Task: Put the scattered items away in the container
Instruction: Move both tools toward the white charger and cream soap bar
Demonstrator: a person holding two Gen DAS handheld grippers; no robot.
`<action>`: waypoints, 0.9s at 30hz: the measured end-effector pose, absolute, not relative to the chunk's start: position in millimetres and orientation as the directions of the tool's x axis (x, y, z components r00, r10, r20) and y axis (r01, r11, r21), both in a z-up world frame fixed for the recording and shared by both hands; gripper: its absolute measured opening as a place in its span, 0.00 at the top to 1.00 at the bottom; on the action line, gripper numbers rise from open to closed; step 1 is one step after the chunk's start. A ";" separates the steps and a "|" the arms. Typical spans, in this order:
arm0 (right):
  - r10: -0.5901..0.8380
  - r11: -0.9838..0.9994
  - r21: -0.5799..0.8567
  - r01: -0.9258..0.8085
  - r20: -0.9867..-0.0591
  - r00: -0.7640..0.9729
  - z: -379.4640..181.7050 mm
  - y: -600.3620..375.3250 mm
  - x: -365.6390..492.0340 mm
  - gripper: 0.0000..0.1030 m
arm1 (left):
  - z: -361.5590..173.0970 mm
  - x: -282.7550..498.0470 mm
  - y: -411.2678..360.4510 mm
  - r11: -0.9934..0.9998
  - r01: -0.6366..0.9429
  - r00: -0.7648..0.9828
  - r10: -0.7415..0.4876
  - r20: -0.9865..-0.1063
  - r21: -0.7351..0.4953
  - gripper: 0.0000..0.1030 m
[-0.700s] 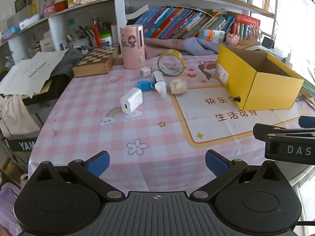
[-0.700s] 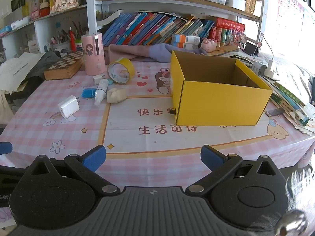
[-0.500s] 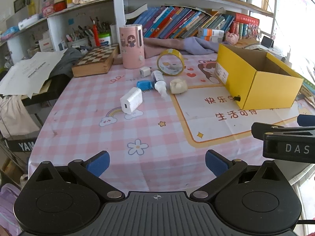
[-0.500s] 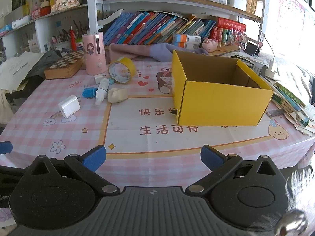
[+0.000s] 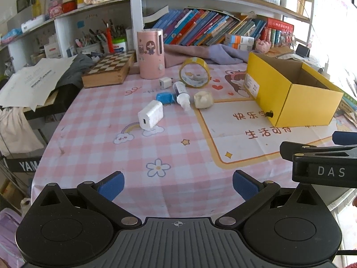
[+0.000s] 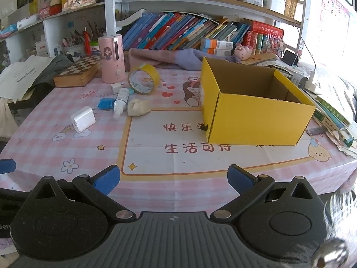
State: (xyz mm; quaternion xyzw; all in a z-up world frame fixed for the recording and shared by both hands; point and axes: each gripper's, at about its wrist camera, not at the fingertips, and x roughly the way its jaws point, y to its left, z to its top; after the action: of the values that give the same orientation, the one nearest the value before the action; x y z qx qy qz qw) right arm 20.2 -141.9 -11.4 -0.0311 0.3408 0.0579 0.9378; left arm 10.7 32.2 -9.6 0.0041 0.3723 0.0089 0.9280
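Note:
An open yellow cardboard box stands on the right of the pink checked tablecloth. Scattered to its left lie a white charger block, a blue item, a small white bottle, a cream lump, a small white plug cube and a yellow tape roll. My left gripper hangs open over the near table edge, empty. My right gripper is also open and empty, short of the box.
A pink cylinder device and a wooden chessboard box stand at the back. Behind them are a purple cloth, bookshelves and loose papers. Books and papers pile up right of the box.
Both views have crept slightly closer to the table; the objects have kept their places and both grippers stay open.

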 end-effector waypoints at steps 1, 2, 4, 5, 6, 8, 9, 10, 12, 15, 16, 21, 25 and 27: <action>0.087 0.991 -0.019 -0.130 -0.643 0.761 -11.4 -141.8 20.2 0.00 | -9.6 10.4 33.3 1.000 -0.016 0.723 0.023 -0.691 0.016 0.00; 0.087 0.991 -0.020 -0.130 -0.642 0.761 -11.4 -141.3 20.1 0.00 | -9.8 10.3 34.1 1.000 -0.018 0.723 0.026 -0.690 0.019 0.00; 0.088 0.991 -0.021 -0.132 -0.642 0.762 -11.1 -139.2 20.0 0.00 | -9.7 10.1 35.8 1.000 -0.021 0.725 0.028 -0.688 0.018 0.00; 0.088 0.991 -0.022 -0.133 -0.642 0.762 -11.1 -138.4 20.0 0.00 | -9.3 9.8 37.3 1.000 -0.022 0.726 0.026 -0.687 0.016 0.00; 0.090 0.991 -0.020 -0.133 -0.641 0.762 -10.8 -137.8 20.1 0.00 | -9.1 9.5 38.3 1.000 -0.021 0.728 0.026 -0.686 0.015 0.00; 0.095 0.990 -0.021 -0.141 -0.640 0.762 -10.5 -135.6 20.6 0.00 | -8.9 8.2 39.5 1.000 -0.018 0.733 0.024 -0.679 0.016 0.00; 0.097 0.989 -0.021 -0.144 -0.639 0.763 -10.4 -134.9 20.5 0.00 | -8.7 7.4 39.9 1.000 -0.016 0.736 0.024 -0.676 0.018 0.00; 0.099 0.989 -0.022 -0.147 -0.638 0.764 -10.2 -134.2 20.4 0.00 | -8.1 6.5 40.2 1.000 -0.015 0.740 0.025 -0.672 0.021 0.00; 0.104 0.988 -0.022 -0.153 -0.634 0.766 -9.7 -132.8 20.2 0.00 | -6.9 4.2 41.1 0.999 -0.014 0.753 0.030 -0.657 0.030 0.00; 0.117 0.986 -0.018 -0.163 -0.624 0.772 -8.8 -129.3 19.8 0.00 | -5.3 -0.5 45.7 0.999 -0.015 0.779 0.029 -0.627 0.028 0.00; 0.123 0.986 -0.013 -0.167 -0.620 0.775 -8.5 -128.0 19.5 0.00 | -4.8 -1.4 47.8 1.000 -0.014 0.782 0.025 -0.622 0.023 0.00; 0.137 0.984 -0.002 -0.176 -0.616 0.776 -6.6 -120.4 20.7 0.00 | -2.5 -1.6 56.0 0.999 -0.022 0.785 0.035 -0.618 0.029 0.00; 0.150 0.981 -0.002 -0.192 -0.616 0.774 -5.8 -113.0 23.7 0.00 | -3.9 3.2 64.3 0.999 -0.034 0.773 0.034 -0.633 0.012 0.00; 0.159 0.979 -0.002 -0.204 -0.615 0.772 -5.3 -109.6 26.3 0.00 | -4.8 4.6 67.9 0.999 -0.043 0.772 0.038 -0.634 0.008 0.00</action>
State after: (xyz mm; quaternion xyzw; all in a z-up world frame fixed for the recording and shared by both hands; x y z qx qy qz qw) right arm 26.3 -109.6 -5.3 -0.0345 0.3234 0.0964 0.9407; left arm 4.6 67.9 -4.8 -0.0036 0.3367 0.0215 0.9414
